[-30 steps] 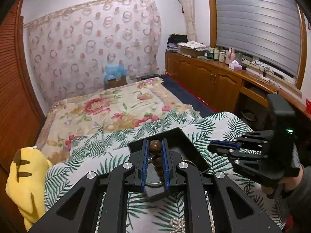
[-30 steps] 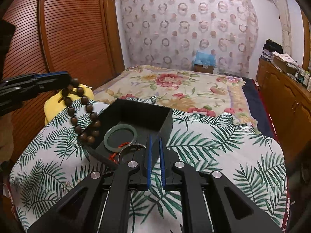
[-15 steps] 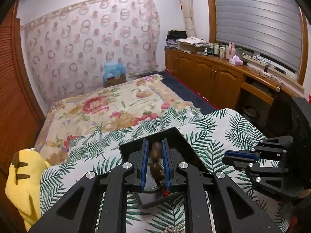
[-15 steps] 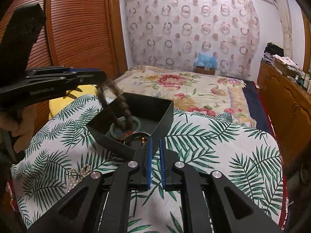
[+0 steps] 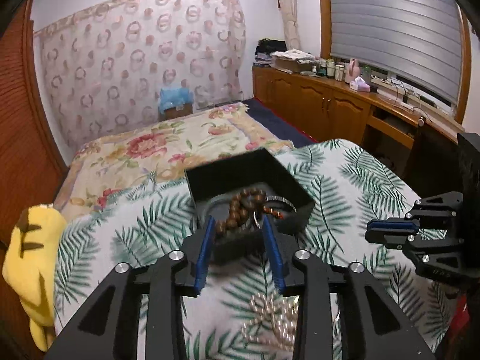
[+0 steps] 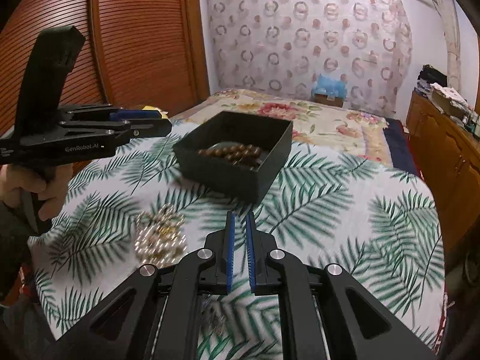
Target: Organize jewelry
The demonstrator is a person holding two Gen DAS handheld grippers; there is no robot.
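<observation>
A black open box [image 5: 279, 177] [image 6: 270, 168] stands on the palm-leaf cloth. A brown wooden bead bracelet [image 5: 240, 210] [image 6: 237, 153] lies inside it, on a green bangle, next to a silver bangle [image 5: 280, 200] and red beads. My left gripper [image 5: 240, 234] [image 6: 156, 123] is open and empty, just short of the box's near wall. My right gripper [image 6: 239, 225] [image 5: 387, 231] is shut and empty, over the cloth to the box's right. A heap of pearl beads [image 5: 270, 321] [image 6: 160, 237] lies on the cloth in front of the box.
A yellow plush toy [image 5: 33, 267] sits at the cloth's left edge. A floral bedspread [image 5: 168, 147] lies beyond the box. Wooden cabinets [image 5: 330, 111] run along the right wall, a slatted wooden door [image 6: 141, 45] along the left.
My left gripper has opened and let go of the wooden bead bracelet, which has dropped into the box. The left gripper has drawn back from over the box. The right gripper has stayed shut.
</observation>
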